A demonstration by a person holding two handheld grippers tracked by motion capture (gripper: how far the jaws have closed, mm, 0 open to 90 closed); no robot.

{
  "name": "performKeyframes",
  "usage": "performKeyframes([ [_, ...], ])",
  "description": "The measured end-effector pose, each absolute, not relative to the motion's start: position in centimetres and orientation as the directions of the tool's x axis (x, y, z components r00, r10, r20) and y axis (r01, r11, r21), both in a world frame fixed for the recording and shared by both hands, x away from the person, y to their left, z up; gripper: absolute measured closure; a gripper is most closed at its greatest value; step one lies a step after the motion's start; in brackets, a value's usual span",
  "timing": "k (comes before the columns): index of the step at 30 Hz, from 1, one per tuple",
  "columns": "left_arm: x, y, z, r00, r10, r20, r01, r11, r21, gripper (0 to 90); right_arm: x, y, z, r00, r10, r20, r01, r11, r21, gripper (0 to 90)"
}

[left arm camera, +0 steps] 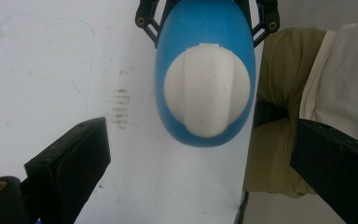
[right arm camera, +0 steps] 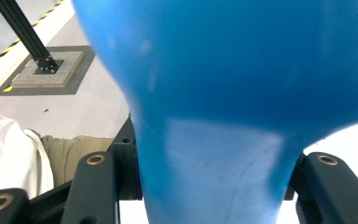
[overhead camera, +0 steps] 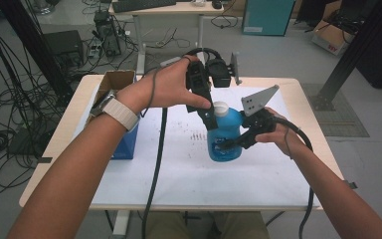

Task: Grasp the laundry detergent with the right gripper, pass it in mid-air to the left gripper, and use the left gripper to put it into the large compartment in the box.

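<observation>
Jaws first: my right gripper [overhead camera: 229,144] is clamped on the blue bottle [overhead camera: 225,137], one jaw on each side of its body, as the right gripper view shows with the blue plastic squeezed between the two black jaws. My left gripper [overhead camera: 210,117] hangs over the bottle from above, and its jaws are spread wide apart, holding nothing; in the left gripper view they stand on either side of the white cap [left arm camera: 207,88] without touching it. The bottle stands upright on the white sheet [overhead camera: 189,169] that covers the table [overhead camera: 303,99], a bit right of the middle. Its long way runs up and down, with the white cap on top and pointing up at my left gripper. Around it I see a few things. A blue box [overhead camera: 127,142] sits on the left part of the table, partly hidden by my left arm [overhead camera: 79,159], and an open cardboard box [overhead camera: 114,82] is just behind it near the far left corner. Some dark marks [overhead camera: 199,135] are on the sheet just left of the bottle. Black cables [overhead camera: 156,164] trail from both grippers across the sheet toward me. Nothing sits between my left gripper and the cap.
</observation>
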State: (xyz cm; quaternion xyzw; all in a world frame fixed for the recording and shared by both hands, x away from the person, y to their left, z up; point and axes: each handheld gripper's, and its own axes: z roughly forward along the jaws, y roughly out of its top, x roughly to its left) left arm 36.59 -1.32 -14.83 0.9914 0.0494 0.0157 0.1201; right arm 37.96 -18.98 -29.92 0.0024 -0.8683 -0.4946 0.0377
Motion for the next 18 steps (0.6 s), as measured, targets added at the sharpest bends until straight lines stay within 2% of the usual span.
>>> performKeyframes([
  [18,36.59,-1.23,-14.81,0.995,0.103,0.014,0.097,-0.967,0.234,5.4,38.13,-19.02,-29.98,-0.997,-0.038,0.07,0.041,0.509,0.86,44.0],
])
